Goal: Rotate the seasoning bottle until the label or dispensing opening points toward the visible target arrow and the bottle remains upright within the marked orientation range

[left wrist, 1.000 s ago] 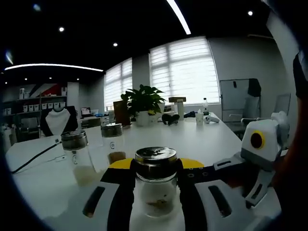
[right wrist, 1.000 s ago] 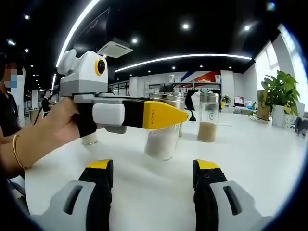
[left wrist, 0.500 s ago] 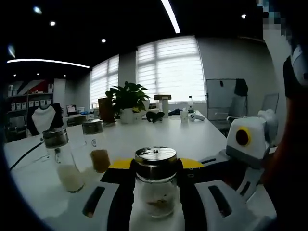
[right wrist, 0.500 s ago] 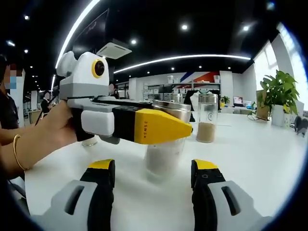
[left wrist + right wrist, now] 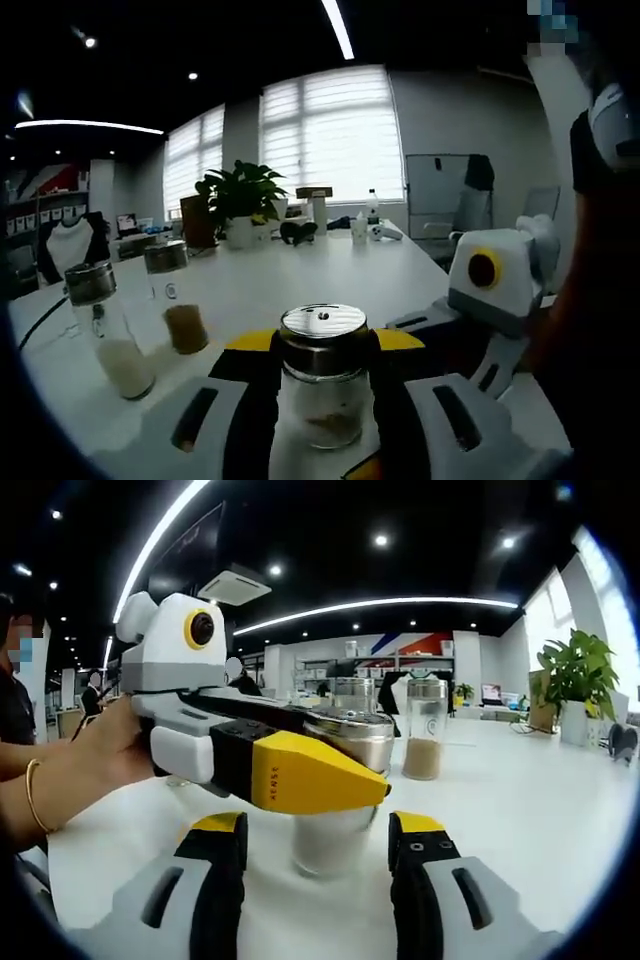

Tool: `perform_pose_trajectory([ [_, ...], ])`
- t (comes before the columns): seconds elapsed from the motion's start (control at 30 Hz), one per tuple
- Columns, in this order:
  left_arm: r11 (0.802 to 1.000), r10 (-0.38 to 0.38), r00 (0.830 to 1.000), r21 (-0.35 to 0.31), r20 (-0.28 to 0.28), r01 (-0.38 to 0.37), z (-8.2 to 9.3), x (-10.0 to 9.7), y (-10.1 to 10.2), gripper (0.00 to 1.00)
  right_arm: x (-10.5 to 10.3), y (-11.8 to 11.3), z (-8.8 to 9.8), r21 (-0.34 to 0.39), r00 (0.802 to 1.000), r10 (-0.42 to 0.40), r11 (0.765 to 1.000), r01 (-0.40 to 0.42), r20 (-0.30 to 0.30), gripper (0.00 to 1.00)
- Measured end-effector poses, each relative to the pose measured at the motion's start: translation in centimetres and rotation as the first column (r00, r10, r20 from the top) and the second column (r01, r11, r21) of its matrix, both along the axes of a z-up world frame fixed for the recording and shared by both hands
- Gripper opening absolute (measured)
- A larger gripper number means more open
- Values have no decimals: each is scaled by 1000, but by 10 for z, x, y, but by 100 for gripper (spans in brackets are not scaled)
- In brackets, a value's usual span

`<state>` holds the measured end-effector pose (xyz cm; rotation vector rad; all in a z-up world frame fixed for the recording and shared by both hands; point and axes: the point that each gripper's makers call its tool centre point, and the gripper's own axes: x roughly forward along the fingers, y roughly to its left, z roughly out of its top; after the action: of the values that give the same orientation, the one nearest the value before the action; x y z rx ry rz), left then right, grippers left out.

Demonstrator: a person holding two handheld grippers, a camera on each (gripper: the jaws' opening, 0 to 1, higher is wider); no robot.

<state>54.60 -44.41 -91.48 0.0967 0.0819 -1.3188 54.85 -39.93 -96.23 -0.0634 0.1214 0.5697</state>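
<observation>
Left gripper (image 5: 322,400) is pinching the seasoning bottle (image 5: 322,385) just under its steel cap, jaws pressed on the glass from both sides; the bottle stands upright on the white desk (image 5: 300,285), well in from any edge I can see. Change over the last second: in the left gripper view the background has swung (the plant (image 5: 238,195) and the two spare shaker bottles (image 5: 175,300) slid left) while the bottle stays locked in the same spot between the jaws, so gripper and bottle are turning together; I read that as the rotation under way, not a slip. In the right gripper view the left gripper (image 5: 375,788) has also dropped lower and closer, yellow tip now crossing the bottle (image 5: 340,805) below the cap. Right gripper (image 5: 318,830) is spread and holding nothing; the bottle sits just ahead of its tips, roughly centred between them, apart from both. No target arrow or orientation marks visible in either view, and I can't make out a label or the dispensing opening's direction (cap top shows a small dot, too small to read), so how far it is from aligned can't be judged. Bottle looks vertical.
</observation>
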Motion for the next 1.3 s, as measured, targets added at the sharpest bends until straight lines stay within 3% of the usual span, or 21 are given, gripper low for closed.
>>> perform_pose_trajectory([
  [0.23, 999, -41, 999, 29, 4, 41, -3, -7, -3, 36, 1, -2, 2, 9, 1000, -11, 1000, 11, 10, 49],
  [0.37, 997, -63, 998, 39, 16, 63, -3, -13, -5, 36, 3, -5, 0, -23, 999, -33, 999, 33, 22, 38],
  [0.6, 996, -81, 997, 42, 14, 80, -2, -14, -3, 36, 3, -4, 5, 23, 999, -23, 999, 22, 28, 35],
  [0.73, 996, -77, 997, 45, -3, 77, -4, -11, 1, 36, 3, -2, 6, 92, 1000, 20, 996, -20, 8, 33],
  [0.93, 997, -73, 997, 38, -15, 73, -5, -9, 5, 36, 3, 2, 5, 70, 1000, 15, 997, -16, 15, 33],
  [1.07, 997, -67, 998, 48, -17, 68, -6, -9, 8, 36, 4, 2, 4, 1, 999, -8, 1000, 8, 43, 33],
  [1.3, 997, -21, 1000, 73, -2, 21, -6, -8, 8, 36, 6, -1, 4, 10, 999, -24, 1000, 23, 36, 33],
])
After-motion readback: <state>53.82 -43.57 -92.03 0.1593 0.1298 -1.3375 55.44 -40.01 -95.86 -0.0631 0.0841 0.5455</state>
